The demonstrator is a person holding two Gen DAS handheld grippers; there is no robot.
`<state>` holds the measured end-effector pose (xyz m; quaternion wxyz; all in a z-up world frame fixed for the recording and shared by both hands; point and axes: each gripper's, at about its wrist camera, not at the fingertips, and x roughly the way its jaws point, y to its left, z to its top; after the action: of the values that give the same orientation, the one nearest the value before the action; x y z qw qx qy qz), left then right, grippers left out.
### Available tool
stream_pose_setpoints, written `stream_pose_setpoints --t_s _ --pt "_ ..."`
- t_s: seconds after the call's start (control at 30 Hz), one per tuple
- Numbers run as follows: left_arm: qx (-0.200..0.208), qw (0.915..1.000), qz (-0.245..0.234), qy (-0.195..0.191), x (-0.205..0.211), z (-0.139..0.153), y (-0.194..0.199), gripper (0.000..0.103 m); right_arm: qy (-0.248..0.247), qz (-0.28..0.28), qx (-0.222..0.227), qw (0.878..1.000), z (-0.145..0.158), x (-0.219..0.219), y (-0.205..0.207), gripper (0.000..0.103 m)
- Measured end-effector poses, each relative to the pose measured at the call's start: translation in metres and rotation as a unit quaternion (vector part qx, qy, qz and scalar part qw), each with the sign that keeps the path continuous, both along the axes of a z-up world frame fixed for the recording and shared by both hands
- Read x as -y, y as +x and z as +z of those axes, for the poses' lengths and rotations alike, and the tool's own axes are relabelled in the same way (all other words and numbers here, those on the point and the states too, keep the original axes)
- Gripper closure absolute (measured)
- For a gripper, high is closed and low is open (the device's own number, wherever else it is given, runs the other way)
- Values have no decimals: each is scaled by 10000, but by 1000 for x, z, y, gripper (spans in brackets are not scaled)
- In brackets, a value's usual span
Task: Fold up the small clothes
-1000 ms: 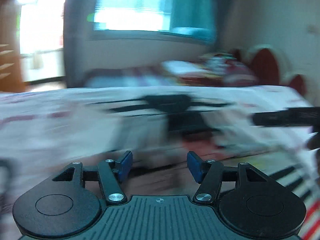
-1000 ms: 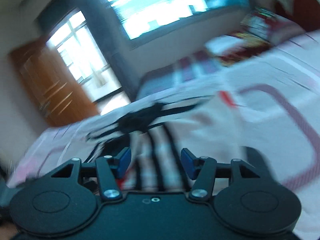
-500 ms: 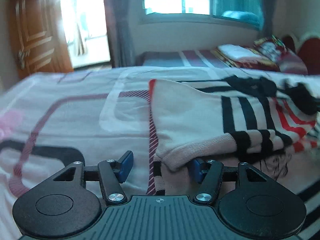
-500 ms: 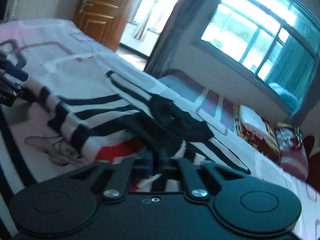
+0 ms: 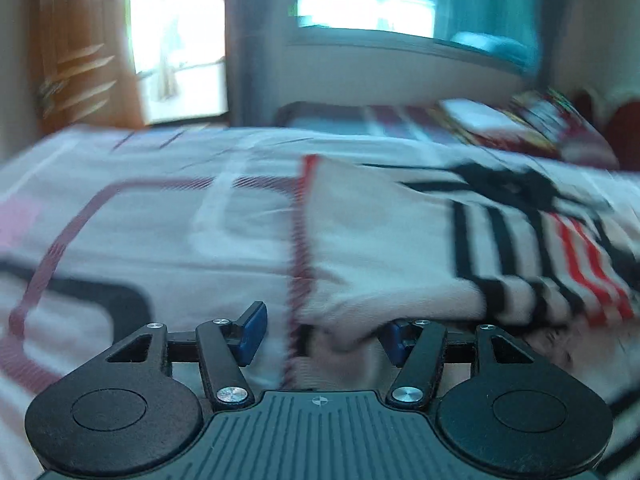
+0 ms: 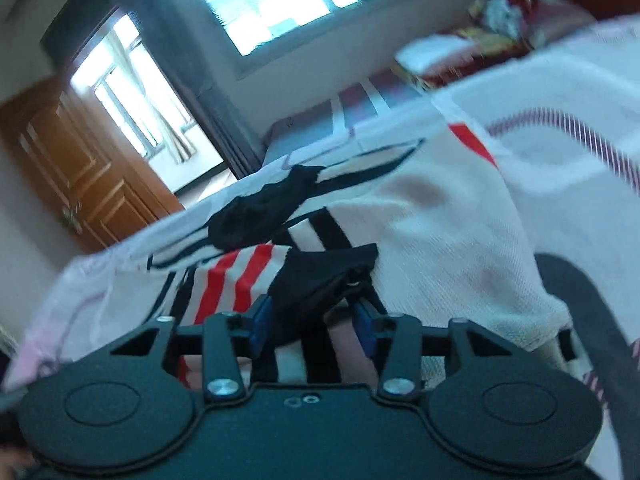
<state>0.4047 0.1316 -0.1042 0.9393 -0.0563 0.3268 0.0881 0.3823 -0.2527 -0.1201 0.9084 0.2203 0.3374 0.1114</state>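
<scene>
The bed [image 5: 168, 240] fills most of the room in both views, its white cover marked with dark red and black lines, and on it lies the small sweater [image 5: 384, 248], cream knit with black bands, red stripes and a black collar, spread across the right half of the left view and across the middle of the right one. Half a second ago the right gripper [image 6: 311, 322] had its fingers pinched tight on dark cloth; now they stand apart, with a black flap of the sweater lying loosely in the gap between them, so I judge it has let go of what it carried over. That would mean one fold has just been laid down and the garment rests on the bed on its own. The left gripper [image 5: 322, 330] has barely shifted: its fingers are spread wide as they were, the near cuff or hem of the sweater draped over the right-hand blue pad [image 5: 394, 340] and nothing squeezed. The sweater looks doubled over, a plain cream panel folded across the striped part, with a thick rounded edge at the near side and the red stripes [image 6: 236, 280] peeking out underneath. Both views are blurred, so the finer creases cannot be read. Farther off, a pile of bedding [image 5: 532, 128] sits by the window.
</scene>
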Motion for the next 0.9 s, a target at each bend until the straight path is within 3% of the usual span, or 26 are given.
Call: stream_pose_setpoints --t_s 0.03,0.23,0.33,0.4,0.47,0.5,0.57,0.63,0.7,0.77,0.83,0.9 --pt "13 9997 86 -215 -6 -1 -1 43 -16 62 -96 9999 0 -3 5 99" --pt "250 9991 270 -196 -10 0 -10 43 -103 341 536 9979 27 -17 -14 98" --pt "166 9967 471 -635 -26 -7 -12 43 -170 353 482 9981 23 -17 -20 98" --pt "95 9980 334 -524 -24 -11 -12 43 -336 434 266 9981 9 -19 -18 98" --pt "-7 9992 190 -364 -21 -9 -13 33 -586 435 -13 9973 -4 -21 -15 97" --pt "-30 9995 182 -268 -22 -7 -16 24 -544 393 63 9977 -5 -20 -18 98" --pt "104 9993 174 -302 -30 -3 -33 23 -496 230 148 9984 1 -14 -25 86" --pt "416 9975 251 -507 -35 9 -50 23 -555 168 323 9978 10 -9 -35 82" --pt "834 9951 7 -524 -22 27 -55 27 -530 186 656 9963 22 -4 -45 85" --pt "988 9927 -505 -471 4 39 -42 30 -641 319 768 9945 30 -10 -42 88" --pt "934 9906 -975 -200 34 39 -23 30 -947 524 843 9905 33 -25 -38 87" --pt "608 9905 -1231 71 54 24 -2 30 -1232 849 790 9856 27 -39 -27 86"
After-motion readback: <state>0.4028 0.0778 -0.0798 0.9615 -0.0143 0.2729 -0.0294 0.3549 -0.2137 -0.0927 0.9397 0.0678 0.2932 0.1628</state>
